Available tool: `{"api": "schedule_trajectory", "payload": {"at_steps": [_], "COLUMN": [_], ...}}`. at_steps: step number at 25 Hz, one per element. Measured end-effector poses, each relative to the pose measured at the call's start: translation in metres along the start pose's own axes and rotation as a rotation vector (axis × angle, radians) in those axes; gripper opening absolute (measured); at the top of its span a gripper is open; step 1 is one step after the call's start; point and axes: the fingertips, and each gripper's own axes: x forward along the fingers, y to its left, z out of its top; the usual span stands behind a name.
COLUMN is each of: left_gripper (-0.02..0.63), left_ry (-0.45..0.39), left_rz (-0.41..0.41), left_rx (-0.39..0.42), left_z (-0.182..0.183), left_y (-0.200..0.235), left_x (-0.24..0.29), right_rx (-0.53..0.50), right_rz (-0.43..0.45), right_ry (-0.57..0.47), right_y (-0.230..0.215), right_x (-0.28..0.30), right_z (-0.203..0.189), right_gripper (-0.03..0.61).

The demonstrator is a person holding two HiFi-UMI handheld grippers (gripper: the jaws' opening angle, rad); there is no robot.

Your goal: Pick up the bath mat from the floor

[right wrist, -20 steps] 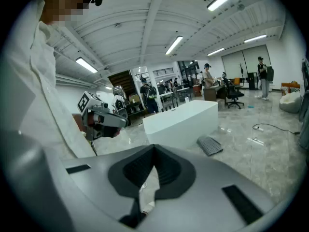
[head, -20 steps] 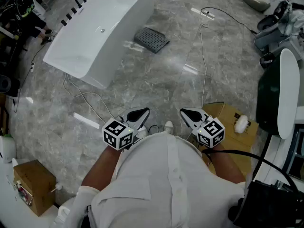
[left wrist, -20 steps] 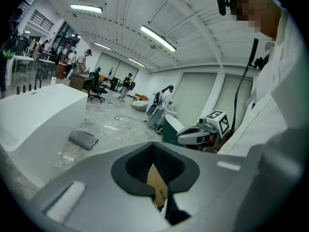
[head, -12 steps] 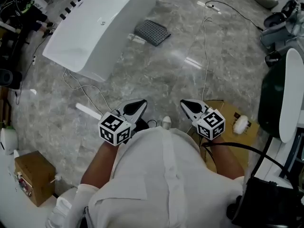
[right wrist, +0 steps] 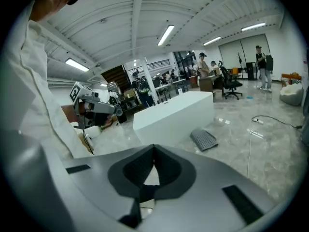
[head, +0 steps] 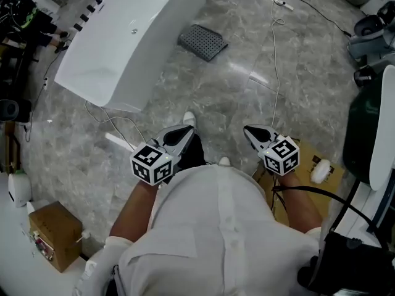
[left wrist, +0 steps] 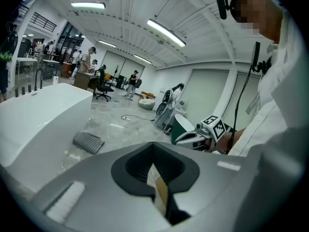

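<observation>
Step in hand: approach. The pick-up has not begun.

1. Reference on the left. The white bathtub [head: 126, 39] lies at 10 o'clock in the head view. I use its long wall as the left limit of the approach lane.

2. Left claw [head: 183, 134]. I hold it low in front of my body, pointing to 1 o'clock. In the left gripper view its jaws meet at the tips with nothing between them. It must be opened wide before it reaches the mat.

3. Target. The bath mat [head: 202, 42], a dark grey perforated pad, lies flat on the grey marbled floor [head: 216, 97] at 12 o'clock. It is just beside the right end of the bathtub and well apart from both claws. Both gripper views show it ahead of the jaws.

4. Right claw [head: 252, 132]. It points to 11 o'clock and is fully closed and empty. It is free to take a second edge.

5. Recommended method. Walk forward down the lane and keep clear of the white cable [head: 273, 54] at 1 o'clock. Crouch at the near edge of the mat. Bring each opened claw in low so the lower jaw slides under the edge. The mat looks thin and probably limp, so I judge that a grip on two spaced points will lift it more evenly than a grip on one.
</observation>
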Motion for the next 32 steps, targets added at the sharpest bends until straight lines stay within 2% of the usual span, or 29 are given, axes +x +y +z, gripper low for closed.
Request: {"api": "schedule_trajectory", "payload": {"at_steps": [5,9,11,14,17,20,24,29,32], "left_gripper": [0.006,0.009,0.009,0.009,0.009,0.009,0.009,0.009,0.009], "left_ry": [-0.014,-0.006,0.013,0.055,0.089,0.112,0.154,0.215,0.232], "left_rz": [-0.037,-0.083,-0.093,-0.079,-0.053,-0.024,0.021,0.094,0.101], "left_rx": [-0.023,0.01,0.012,-0.005,-0.042,-0.087,-0.159,-0.241,-0.279], "left_z": [0.044,0.083,0.091,0.099,0.099,0.104,0.116,0.123,0.116], "left_y": [0.085,0.144,0.175,0.222,0.251,0.279,0.315,0.369,0.401], "left_x": [0.029,0.044,0.052,0.065,0.08,0.106,0.15,0.225,0.276], "right_rx": [0.045,0.072,0.082,0.099,0.146,0.213,0.361,0.543,0.613], "right_rz": [-0.076,-0.114,-0.125,-0.132,-0.116,-0.102,-0.035,0.043,0.104], "right_ry": [0.037,0.054,0.065,0.099,0.119,0.124,0.137,0.213,0.267], "right_y": [-0.036,-0.068,-0.089,-0.124,-0.161,-0.218,-0.302,-0.404,-0.454], "right_x": [0.057,0.109,0.139,0.184,0.215,0.249,0.31,0.399,0.452], "right_z": [0.035,0.075,0.087,0.103,0.108,0.106,0.09,0.041,0.003], "right_gripper": [0.006,0.037,0.068,0.071,0.071,0.071,0.071,0.071,0.071]}}
